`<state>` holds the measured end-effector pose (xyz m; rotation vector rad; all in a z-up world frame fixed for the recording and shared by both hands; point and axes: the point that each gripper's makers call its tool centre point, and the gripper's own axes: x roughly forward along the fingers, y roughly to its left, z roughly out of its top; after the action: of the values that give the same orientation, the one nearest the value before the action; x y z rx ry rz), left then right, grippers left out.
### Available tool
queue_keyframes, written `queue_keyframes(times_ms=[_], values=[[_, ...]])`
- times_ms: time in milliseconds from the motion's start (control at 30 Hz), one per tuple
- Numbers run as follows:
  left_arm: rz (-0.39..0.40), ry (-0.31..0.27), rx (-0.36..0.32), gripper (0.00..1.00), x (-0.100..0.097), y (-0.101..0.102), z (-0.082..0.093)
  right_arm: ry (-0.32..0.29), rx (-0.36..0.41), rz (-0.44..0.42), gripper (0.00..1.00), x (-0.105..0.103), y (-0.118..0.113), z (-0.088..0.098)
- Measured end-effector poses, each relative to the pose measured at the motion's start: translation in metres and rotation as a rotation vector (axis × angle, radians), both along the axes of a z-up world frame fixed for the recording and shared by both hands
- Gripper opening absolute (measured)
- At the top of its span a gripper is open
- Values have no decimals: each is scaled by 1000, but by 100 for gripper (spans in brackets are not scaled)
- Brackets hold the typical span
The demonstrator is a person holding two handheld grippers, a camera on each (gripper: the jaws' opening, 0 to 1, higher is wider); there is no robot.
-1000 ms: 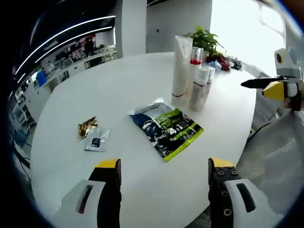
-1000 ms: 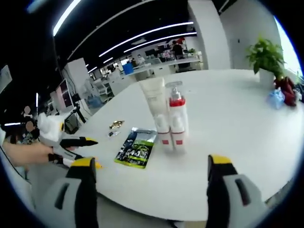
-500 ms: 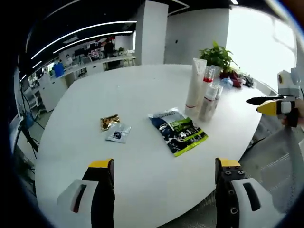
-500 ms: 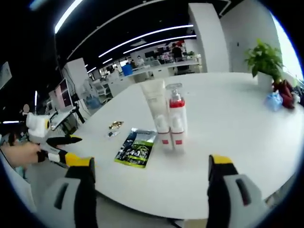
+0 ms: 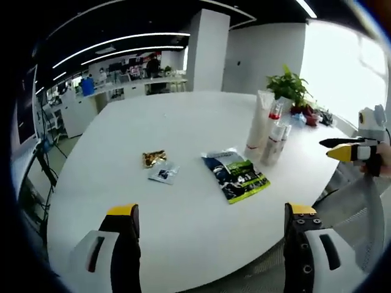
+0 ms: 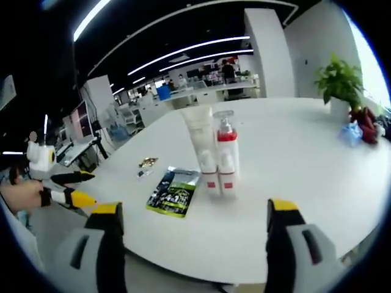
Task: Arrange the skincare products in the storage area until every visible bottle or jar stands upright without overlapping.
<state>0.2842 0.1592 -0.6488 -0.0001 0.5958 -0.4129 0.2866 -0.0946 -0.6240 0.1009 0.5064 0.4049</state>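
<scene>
Both views were bright on the white desk (image 5: 183,134) and dim toward the ceiling, where long strip lights (image 6: 183,52) glowed. Daylight from a window (image 5: 336,67) at the desk's far right edge blew out to white glare. Shadows under the bottles (image 6: 219,160) were soft. Fisheye bending curved the desk's edges, and the near claws looked slightly blurred.

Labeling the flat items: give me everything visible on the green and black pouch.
The green and black printed pouch looks like a glossy plastic sachet, dark at one end with a bright lime-green block and border. It lies flat on the white round table, sealed as far as shows, apart from the upright white tube and bottles beside it. Nothing touches it.
</scene>
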Motion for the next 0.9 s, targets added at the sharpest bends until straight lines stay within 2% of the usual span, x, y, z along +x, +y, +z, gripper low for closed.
queue_keyframes(times_ms=[500,633,900], values=[[-18,55,45,96,2,0,-11,11,8,7,97,2,0,-4],[-29,83,63,95,7,2,-20,9,5,2,97,3,-1,-4],[-43,101,89,95,28,7,-26,16,3,-5,95,5,-2,-5]])
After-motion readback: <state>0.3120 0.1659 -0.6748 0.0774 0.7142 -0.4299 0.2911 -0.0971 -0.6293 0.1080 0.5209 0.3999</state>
